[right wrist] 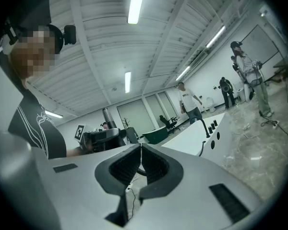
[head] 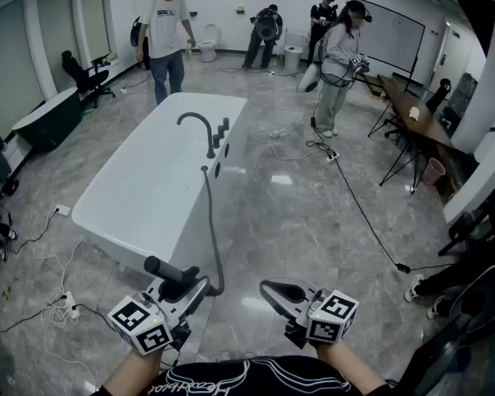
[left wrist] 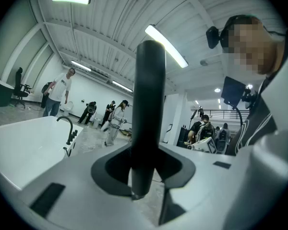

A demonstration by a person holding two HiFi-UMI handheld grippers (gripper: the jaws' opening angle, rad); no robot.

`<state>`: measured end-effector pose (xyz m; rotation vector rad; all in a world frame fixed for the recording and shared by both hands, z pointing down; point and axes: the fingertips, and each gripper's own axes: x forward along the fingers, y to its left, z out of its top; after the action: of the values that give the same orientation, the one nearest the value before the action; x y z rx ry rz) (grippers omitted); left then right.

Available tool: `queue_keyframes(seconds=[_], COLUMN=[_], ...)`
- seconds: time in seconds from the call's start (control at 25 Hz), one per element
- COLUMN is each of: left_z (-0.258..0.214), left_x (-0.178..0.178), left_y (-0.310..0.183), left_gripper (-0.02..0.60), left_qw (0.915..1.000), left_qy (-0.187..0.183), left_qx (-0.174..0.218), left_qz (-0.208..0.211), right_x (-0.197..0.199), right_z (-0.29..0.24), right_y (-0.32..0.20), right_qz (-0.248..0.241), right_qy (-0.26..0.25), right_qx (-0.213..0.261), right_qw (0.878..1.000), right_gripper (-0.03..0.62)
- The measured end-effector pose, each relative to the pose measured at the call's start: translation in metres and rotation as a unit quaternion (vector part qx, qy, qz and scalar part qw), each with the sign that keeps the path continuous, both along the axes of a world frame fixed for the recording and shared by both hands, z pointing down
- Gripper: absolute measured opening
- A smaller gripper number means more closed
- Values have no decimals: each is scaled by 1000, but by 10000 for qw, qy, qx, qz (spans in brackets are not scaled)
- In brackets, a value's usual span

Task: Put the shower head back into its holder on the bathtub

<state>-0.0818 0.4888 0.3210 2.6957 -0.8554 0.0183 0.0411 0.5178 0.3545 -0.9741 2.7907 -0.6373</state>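
The white bathtub [head: 148,196] filled the left-centre of the head view. Its curved faucet [head: 200,129] stood on the rim toward the upper middle, where I judged the holder to be, though I could not pick it out. The dark hose [head: 213,229] ran down from the rim to the shower head [head: 161,267] at lower left. My left tongs [head: 186,287] were clamped on its handle, well apart from the fittings. My right tongs [head: 274,290] were together and empty. I was mid-carry; next I needed to close in and line the handle up over the holder.
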Motion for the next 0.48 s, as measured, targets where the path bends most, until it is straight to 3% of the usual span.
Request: queue_keyframes(seconds=[0.48], left_z=[-7], left_x=[35], left_y=[-6], left_gripper=[124], left_qw=[9999], left_qy=[16], left_qx=[48], left_qz=[-122], right_x=[42], right_z=[3], right_y=[1], right_qz=[20], right_qy=[-133], right_qx=[-16], right_qw=[9999], right_gripper=[18])
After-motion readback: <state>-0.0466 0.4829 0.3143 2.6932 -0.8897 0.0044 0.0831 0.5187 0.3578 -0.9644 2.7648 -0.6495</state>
